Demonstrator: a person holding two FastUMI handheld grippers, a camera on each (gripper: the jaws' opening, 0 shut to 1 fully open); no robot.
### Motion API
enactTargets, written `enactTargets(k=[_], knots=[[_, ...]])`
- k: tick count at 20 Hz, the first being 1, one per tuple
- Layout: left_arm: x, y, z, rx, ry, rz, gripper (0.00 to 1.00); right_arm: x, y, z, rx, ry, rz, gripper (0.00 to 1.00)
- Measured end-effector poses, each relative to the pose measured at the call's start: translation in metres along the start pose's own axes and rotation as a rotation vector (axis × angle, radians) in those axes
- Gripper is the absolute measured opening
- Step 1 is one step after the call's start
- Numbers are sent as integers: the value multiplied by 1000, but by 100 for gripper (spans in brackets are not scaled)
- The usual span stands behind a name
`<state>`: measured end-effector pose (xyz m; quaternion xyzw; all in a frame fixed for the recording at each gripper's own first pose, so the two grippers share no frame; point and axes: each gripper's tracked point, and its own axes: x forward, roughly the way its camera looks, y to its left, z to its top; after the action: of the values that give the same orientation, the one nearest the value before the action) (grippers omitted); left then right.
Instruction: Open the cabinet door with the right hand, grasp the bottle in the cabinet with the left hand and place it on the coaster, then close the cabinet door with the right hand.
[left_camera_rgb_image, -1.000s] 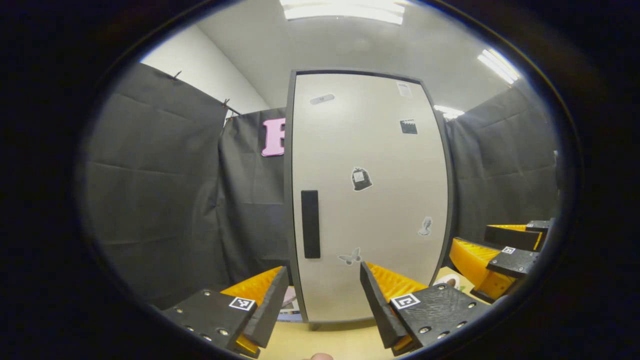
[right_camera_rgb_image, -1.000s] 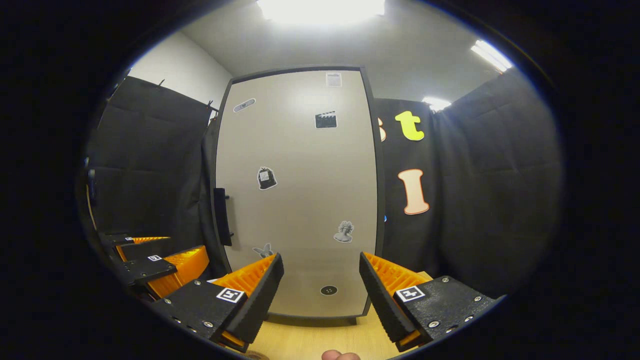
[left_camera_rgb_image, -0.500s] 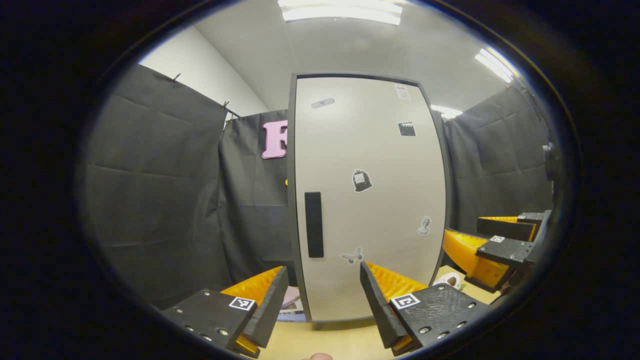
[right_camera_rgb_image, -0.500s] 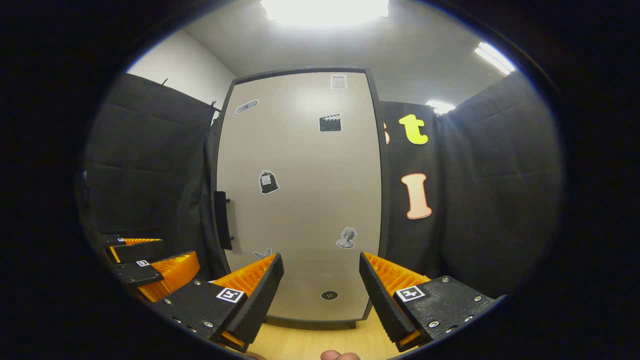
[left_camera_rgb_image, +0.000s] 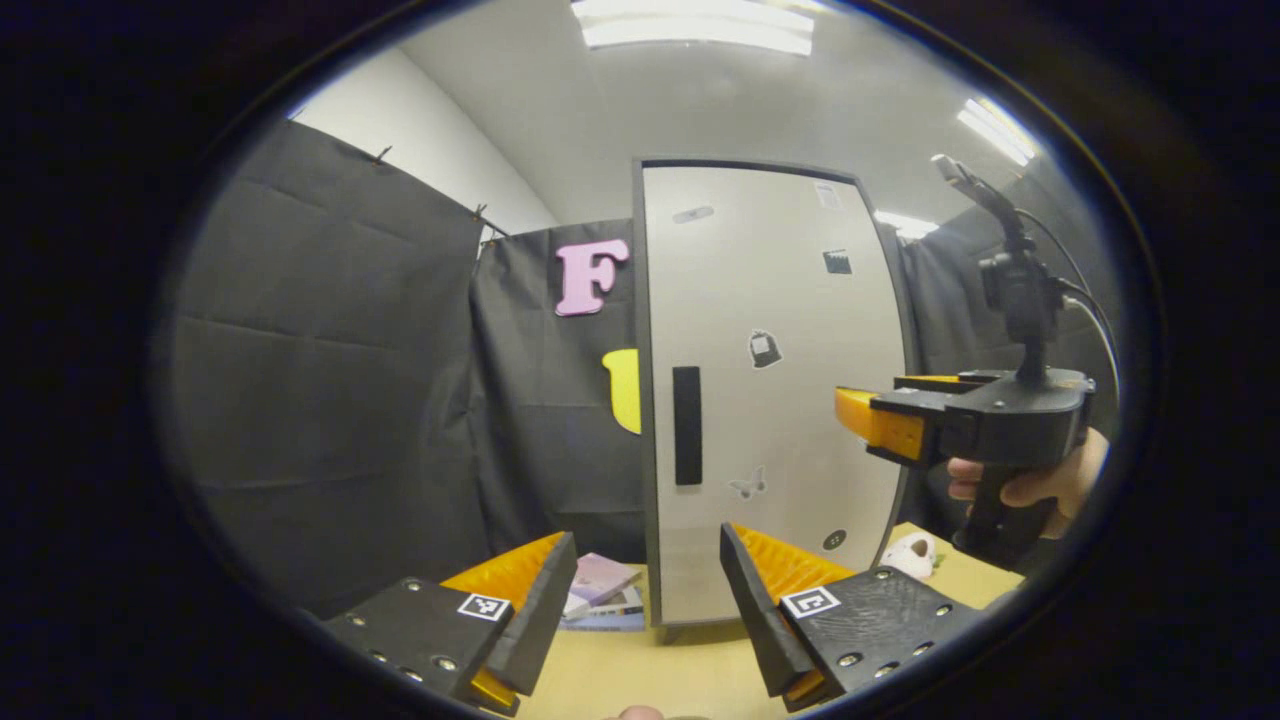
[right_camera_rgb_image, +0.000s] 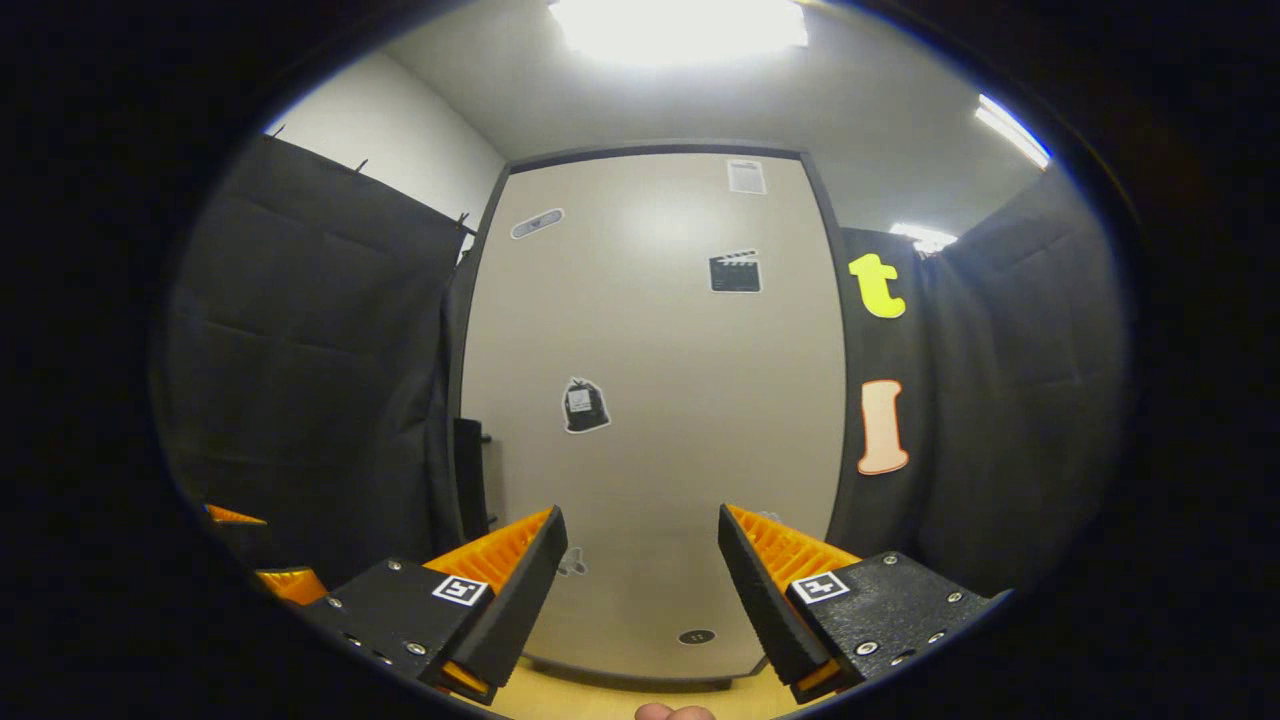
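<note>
We see both tongs wide open and empty: left gripper, right gripper facing the closed cabinet door.

Cabinet door stands shut, straight ahead of the left gripper, jaws spread with the door's lower edge between them. Handle sits upright near the door's left edge, above the left jaw. Books lie on the table beside the cabinet's foot, just beyond the left jaw. Right gripper, held in a hand, is up before the door's right edge, above the right jaw. From the right gripper view, door fills ahead of the spread jaws of that gripper; handle is left of the left jaw.
</note>
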<state>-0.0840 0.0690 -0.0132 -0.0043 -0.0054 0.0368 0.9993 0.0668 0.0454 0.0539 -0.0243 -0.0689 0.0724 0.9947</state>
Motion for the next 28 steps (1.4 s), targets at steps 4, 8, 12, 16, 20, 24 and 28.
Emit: enactTargets(k=[4,8,12,16,20,24,28], knots=[[-33,30,-10,3,7,60,82,36,44,-5,25,13,67,94],[-61,54,-21,-11,18,96,83,62,82,-9,58,37,123,94],[-88,76,-24,59,10,130,87,82,113,-13,61,34,167,94],[-103,86,-30,100,27,155,87,102,141,-25,34,48,211,93],[-104,86,-31,72,24,157,87,113,141,-45,28,104,189,58],[-99,83,-38,76,42,136,83,118,143,-46,35,97,212,26],[-96,88,-35,95,32,113,87,116,143,-49,42,103,225,22]])
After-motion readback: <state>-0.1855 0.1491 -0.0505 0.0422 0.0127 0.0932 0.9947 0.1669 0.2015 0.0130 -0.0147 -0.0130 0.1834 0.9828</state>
